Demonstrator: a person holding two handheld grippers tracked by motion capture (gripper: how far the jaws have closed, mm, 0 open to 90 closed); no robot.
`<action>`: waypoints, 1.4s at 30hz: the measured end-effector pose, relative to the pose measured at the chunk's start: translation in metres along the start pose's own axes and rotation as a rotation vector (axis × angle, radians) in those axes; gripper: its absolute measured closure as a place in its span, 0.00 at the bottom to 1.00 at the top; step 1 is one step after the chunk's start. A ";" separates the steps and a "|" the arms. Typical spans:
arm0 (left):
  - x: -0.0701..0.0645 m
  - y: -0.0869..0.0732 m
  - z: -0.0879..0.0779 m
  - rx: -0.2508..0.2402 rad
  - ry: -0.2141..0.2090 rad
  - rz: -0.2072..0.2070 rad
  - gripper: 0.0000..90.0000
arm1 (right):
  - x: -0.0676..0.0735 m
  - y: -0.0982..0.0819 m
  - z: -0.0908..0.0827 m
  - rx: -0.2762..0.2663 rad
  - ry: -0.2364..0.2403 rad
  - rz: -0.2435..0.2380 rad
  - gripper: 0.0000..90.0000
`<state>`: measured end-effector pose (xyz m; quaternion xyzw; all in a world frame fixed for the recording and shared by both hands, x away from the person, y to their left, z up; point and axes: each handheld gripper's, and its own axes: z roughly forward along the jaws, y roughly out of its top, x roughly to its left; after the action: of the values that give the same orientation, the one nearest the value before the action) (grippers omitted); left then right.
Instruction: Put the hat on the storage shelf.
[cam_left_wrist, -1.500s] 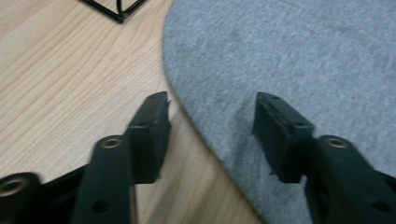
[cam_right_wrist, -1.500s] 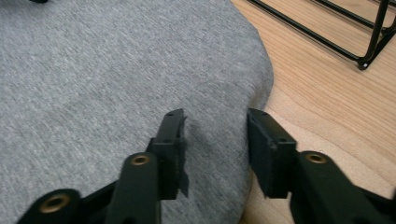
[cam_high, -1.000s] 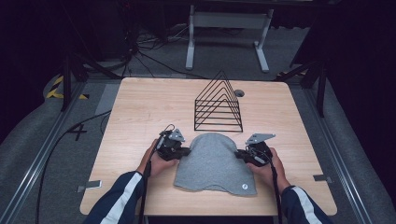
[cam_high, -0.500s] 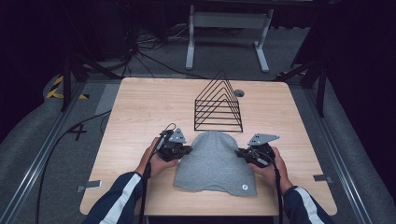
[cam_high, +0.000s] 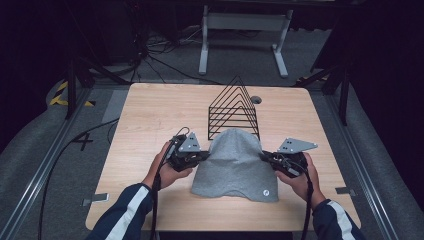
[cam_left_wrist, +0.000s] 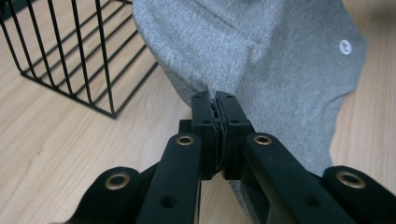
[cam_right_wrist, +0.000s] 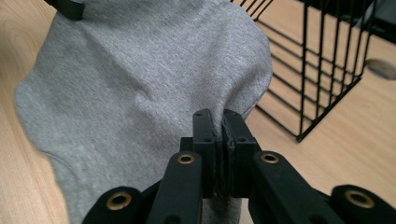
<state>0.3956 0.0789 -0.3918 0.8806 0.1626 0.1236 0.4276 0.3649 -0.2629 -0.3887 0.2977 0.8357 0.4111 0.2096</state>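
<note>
Left gripper: jaws closed on the left edge of the grey fabric garment, with cloth pinched between the two black jaws, as the left gripper view confirms; right gripper: jaws likewise clamped on the garment's right edge, fabric bunched between them in the right gripper view.

Garment position: near the front centre of the wooden table; it is spread between the two grippers, its rounded top raised toward the far side and its lower hem lying on the tabletop toward the person; a small white round tag sits near the lower right corner, and the same tag appears in the left gripper view.

Black wire rack: triangular in profile, standing upright on the table just behind the garment; the garment's top edge overlaps the rack's base in the high view, though contact cannot be confirmed; the rack's bars show at upper left in the left gripper view and at upper right in the right gripper view.

Each hand grips its tool from the near side; dark sleeves with a white stripe enter from the bottom edge; a grey three-cornered plate tops the right gripper.
</note>
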 end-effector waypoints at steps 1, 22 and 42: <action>0.001 0.003 -0.001 0.000 -0.002 0.005 0.97 | -0.001 0.003 -0.004 -0.009 -0.002 -0.002 0.95; 0.023 0.106 -0.042 -0.121 0.071 0.105 0.97 | -0.033 0.093 -0.066 -0.153 -0.107 -0.069 0.95; 0.091 0.181 -0.064 -0.189 0.186 0.056 0.98 | -0.085 0.188 -0.073 -0.228 -0.206 -0.086 0.96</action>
<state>0.4884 0.0550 -0.2021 0.8253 0.1644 0.2315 0.4881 0.4447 -0.2702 -0.1854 0.2765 0.7696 0.4615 0.3440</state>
